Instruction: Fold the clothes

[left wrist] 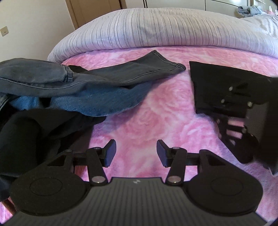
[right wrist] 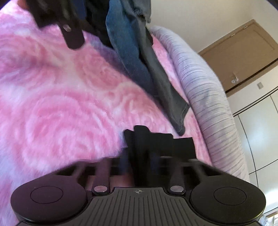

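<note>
My left gripper is open and empty, just above the pink rose blanket. A heap of clothes lies to its left: grey jeans on top, a blue garment under them, black cloth nearest. A folded black garment lies at the right; my right gripper is at its near edge. In the right wrist view the right gripper is shut on the folded black garment, blurred. The jeans and blue garment lie beyond.
A lilac striped duvet is bunched along the far side of the bed; it also shows in the right wrist view. A wooden door and white wardrobes stand behind. More clothes sit far right.
</note>
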Demonstrator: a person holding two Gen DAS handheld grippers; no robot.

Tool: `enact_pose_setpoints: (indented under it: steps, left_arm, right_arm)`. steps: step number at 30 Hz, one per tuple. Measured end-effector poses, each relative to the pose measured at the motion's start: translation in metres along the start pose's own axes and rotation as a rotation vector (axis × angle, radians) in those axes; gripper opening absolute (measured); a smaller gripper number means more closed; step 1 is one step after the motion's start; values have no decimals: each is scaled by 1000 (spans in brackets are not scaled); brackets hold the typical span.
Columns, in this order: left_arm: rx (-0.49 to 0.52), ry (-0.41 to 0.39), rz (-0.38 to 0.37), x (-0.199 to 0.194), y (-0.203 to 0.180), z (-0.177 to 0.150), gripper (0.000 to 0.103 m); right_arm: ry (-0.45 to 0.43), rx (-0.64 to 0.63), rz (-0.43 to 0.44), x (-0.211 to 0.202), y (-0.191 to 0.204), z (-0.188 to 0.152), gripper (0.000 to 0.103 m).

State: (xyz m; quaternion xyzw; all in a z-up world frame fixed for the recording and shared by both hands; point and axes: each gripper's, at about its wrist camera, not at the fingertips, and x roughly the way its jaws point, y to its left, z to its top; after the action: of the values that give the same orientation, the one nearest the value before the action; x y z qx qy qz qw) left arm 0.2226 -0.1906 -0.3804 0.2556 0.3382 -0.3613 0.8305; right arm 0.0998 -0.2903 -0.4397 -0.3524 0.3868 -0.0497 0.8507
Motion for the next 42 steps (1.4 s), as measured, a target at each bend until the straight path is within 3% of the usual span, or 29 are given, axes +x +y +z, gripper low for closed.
enact_pose_setpoints:
  steps: [4,6,9,11,14,16,18,20,23,27,30,33,35,38,42]
  left_arm:
    - [55,-19,-28,-10,-14,6,47]
    - [96,-21,-59,-13,-28,12,47]
    - [172,-24,-120,-17,-60,25,47]
    - [219,-30,-166,-21,-88,35,47]
    - [285,-39,-257,-25,-137,49,47]
    - [340,-58,-319,-27,-175,55,47]
    - [397,-72,-382,-30,-215,60,47]
    - [450,-84,-425,-34,-251,63,47]
    - [523,-104,-482,-42,-298,68,47]
    - [617,-133,-549,-52,-352,77,47]
    - [678,-148,-603,-50,-383,84,48]
    - [754,-157,-631,-37,-414,91,48]
    - [790,-159,-651,-28,-434,102,48]
    - [818,-150,-681,-13,-460,122,48]
    - [893,-81,-672,23,-503,139,47]
  right_arm:
    - [-56,223,37,-20,-47,1,3]
    - [-125,394,-8,-51,-93,-7,3]
    - [-208,742,-160,-122,-176,-57,3]
    - [-221,1027,-300,-178,-216,-121,3]
    - [-92,1341,-498,-226,-227,-239,3]
    - [58,1551,-555,-228,-216,-320,3]
    - [210,1745,-540,-215,-198,-394,3]
    - [272,1890,-473,-202,-183,-441,3]
    - [237,1877,-423,-202,-185,-450,3]
    - [155,2003,-411,-230,-204,-461,3]
    - [61,1924,-405,-253,-225,-462,3]
    - [164,1977,-339,-236,-217,-488,3]
    - [169,2025,-339,-237,-211,-500,3]
    - [169,1996,-346,-237,-209,-501,3]
    - [184,2026,-307,-224,-207,-517,3]
